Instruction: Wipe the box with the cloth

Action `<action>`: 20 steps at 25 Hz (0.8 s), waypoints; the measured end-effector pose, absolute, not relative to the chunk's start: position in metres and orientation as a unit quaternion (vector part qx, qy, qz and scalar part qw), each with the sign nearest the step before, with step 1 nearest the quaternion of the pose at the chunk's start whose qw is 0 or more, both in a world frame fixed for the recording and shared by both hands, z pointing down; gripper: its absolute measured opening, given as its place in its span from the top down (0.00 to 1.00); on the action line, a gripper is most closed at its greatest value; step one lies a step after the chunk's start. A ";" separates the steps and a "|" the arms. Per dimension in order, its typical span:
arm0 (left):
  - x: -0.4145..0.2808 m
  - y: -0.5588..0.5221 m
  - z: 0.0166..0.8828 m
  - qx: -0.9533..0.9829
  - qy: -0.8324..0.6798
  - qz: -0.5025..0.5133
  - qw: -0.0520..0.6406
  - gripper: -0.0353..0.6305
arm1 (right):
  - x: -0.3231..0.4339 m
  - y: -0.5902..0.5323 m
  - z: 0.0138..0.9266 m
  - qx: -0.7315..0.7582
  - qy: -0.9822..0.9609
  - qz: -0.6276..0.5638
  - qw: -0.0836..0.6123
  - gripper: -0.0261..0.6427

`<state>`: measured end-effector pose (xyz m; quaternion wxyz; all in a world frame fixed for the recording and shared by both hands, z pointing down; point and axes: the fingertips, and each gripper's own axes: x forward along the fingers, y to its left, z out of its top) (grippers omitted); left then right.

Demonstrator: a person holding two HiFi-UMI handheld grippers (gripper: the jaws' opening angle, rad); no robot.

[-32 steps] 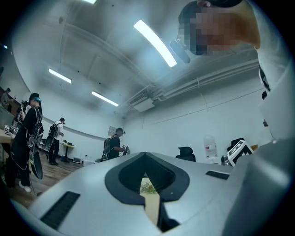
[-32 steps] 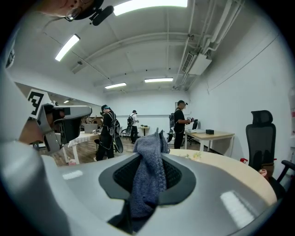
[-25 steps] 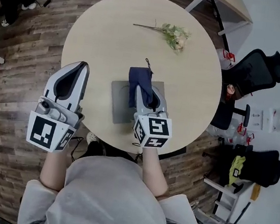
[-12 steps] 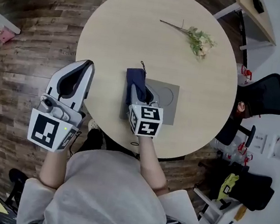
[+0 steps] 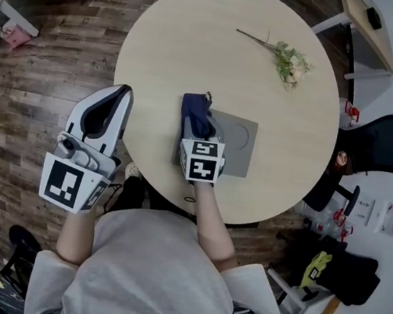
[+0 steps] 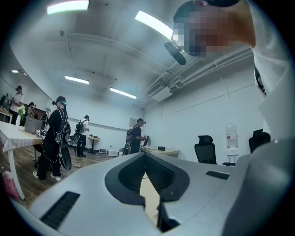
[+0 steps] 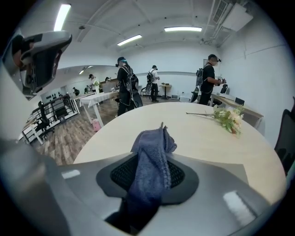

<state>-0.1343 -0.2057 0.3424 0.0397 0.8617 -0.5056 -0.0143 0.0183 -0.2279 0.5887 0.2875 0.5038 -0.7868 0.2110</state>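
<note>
Gripping the blue cloth (image 7: 150, 156) at its middle, the jaws of the right gripper (image 5: 199, 128) are closed on it, so that a loose fold is left in front for wiping. The cloth is placed over the left end of the flat grey box (image 5: 237, 149) on the round table (image 5: 197, 45). The left gripper (image 5: 106, 108) is held beside the table with its jaws together on nothing, apparently not needed.
</note>
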 end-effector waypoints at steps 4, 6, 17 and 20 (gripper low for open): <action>-0.132 -0.203 0.343 0.861 -0.507 -0.013 0.038 0.94 | 0.020 -0.230 0.590 0.504 -0.786 0.197 0.299 0.82; -0.130 -0.201 0.342 0.861 -0.508 -0.012 0.037 0.94 | 0.027 -0.230 0.593 0.507 -0.783 0.197 0.302 0.83; -0.107 -0.197 0.336 0.865 -0.502 -0.012 0.029 0.94 | 0.076 -0.229 0.588 0.529 -0.768 0.199 0.301 0.84; -0.102 -0.197 0.334 0.865 -0.502 -0.012 0.027 0.94 | 0.088 -0.229 0.586 0.536 -0.766 0.202 0.294 0.84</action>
